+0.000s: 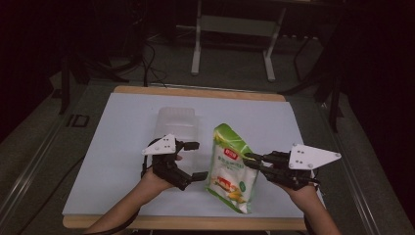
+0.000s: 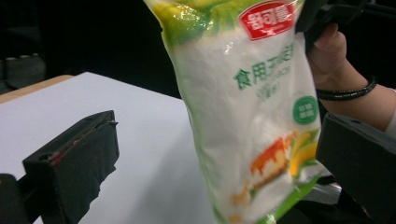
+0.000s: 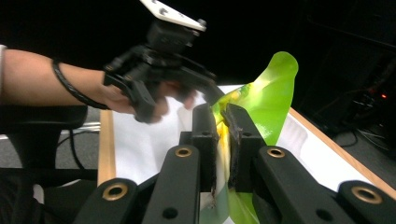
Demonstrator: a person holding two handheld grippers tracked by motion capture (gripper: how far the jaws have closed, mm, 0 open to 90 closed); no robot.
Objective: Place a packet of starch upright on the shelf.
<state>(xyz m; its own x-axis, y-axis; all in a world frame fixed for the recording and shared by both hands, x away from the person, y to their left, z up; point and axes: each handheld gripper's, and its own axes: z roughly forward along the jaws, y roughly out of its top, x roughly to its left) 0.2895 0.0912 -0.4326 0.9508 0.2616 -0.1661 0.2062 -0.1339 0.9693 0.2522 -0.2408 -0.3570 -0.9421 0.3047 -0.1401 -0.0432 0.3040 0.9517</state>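
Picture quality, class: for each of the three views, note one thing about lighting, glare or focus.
High view: dim, surroundings nearly black, table palely lit. Left gripper view: glare on the bag, print soft, near pads blurred. Right gripper view: bag's green top glows translucent against black.

Bag [image 2: 247, 116]: red logo patch near top, white Chinese characters, not clearly legible. Below it, green characters beginning 食用, the rest blurred. Round green badge at the bag's right edge, small white print too small to read.
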